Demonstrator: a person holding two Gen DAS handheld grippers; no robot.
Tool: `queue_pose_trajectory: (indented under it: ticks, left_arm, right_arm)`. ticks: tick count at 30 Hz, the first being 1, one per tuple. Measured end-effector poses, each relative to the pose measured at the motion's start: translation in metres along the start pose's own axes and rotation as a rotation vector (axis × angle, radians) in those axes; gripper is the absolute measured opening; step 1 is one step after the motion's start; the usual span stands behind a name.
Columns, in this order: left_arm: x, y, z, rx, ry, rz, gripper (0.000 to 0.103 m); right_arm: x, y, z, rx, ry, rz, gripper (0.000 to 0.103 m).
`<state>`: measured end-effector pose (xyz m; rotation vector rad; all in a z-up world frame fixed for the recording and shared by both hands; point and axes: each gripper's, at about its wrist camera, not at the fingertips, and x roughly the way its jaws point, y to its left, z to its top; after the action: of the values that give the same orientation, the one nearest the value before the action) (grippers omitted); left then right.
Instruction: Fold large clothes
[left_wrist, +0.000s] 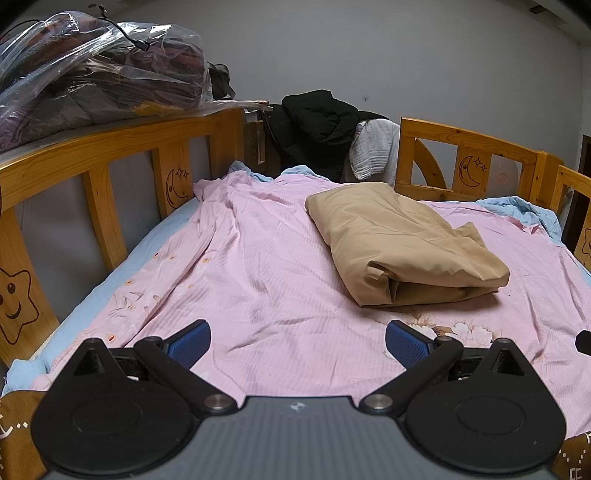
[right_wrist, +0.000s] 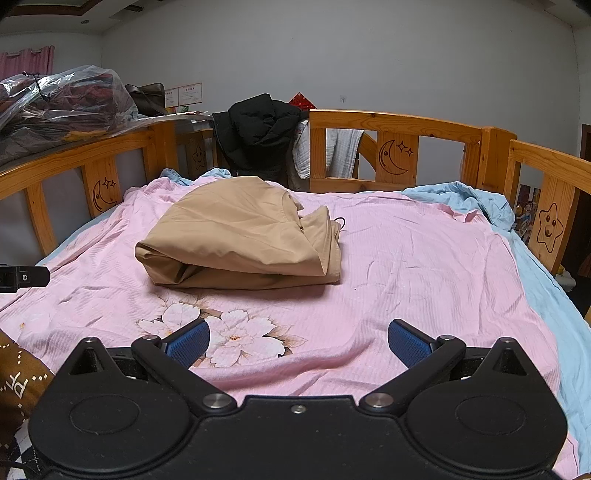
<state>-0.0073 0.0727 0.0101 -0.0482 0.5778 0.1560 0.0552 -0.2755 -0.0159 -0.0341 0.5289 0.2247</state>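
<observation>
Tan folded garment lies beyond both spread-fingered grippers; untouched

— Left gripper?
— Black linkage arms, blue ribbed finger pads, silver pivot screws, grey ridged body.
— Right gripper?
— Same arms and blue pads; black body, one small centre screw.

Soft, dimmish room light is falling evenly from above, leaving only a faint shadow under the tan garment. Glare is glinting off the plastic bag. Fisheye distortion is bowing the bed rails, and dark vignetting is clipping the corners; focus is staying sharp.
</observation>
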Motion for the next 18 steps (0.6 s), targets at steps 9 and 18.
queue_pose_trajectory:
  ticks: [9, 18]
  left_arm:
    - [-0.0005, -0.0012, -0.0001, -0.001, 0.001, 0.000, 0.102]
    - [0.0001, -0.0013, -0.0004, -0.005, 0.002, -0.002, 0.102]
  right_arm:
    - [0.0001, -0.0002, 0.0001, 0.000, 0.000, 0.000, 0.102]
    - [0.0001, -0.0005, 0.0001, 0.000, 0.002, 0.000, 0.102]
